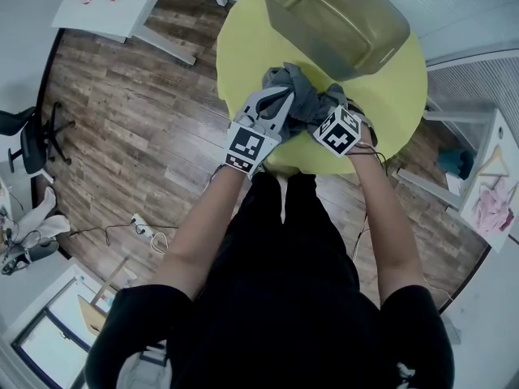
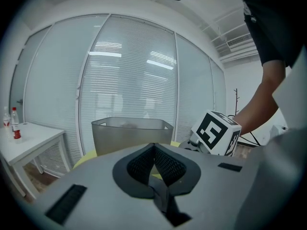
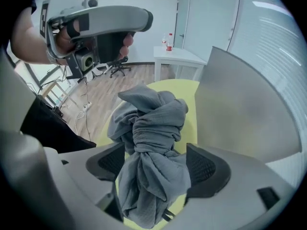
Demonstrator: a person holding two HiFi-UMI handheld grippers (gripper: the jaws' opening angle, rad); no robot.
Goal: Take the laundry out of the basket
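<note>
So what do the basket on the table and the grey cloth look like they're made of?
The basket looks like moulded plastic, frosted and semi-see-through grey: smooth walls, rounded corners, light passing through. The cloth looks like a soft knit fabric, matte grey: a fine waffle-like texture shows, and it folds and knots loosely. Cotton or synthetic, I can't tell.
</note>
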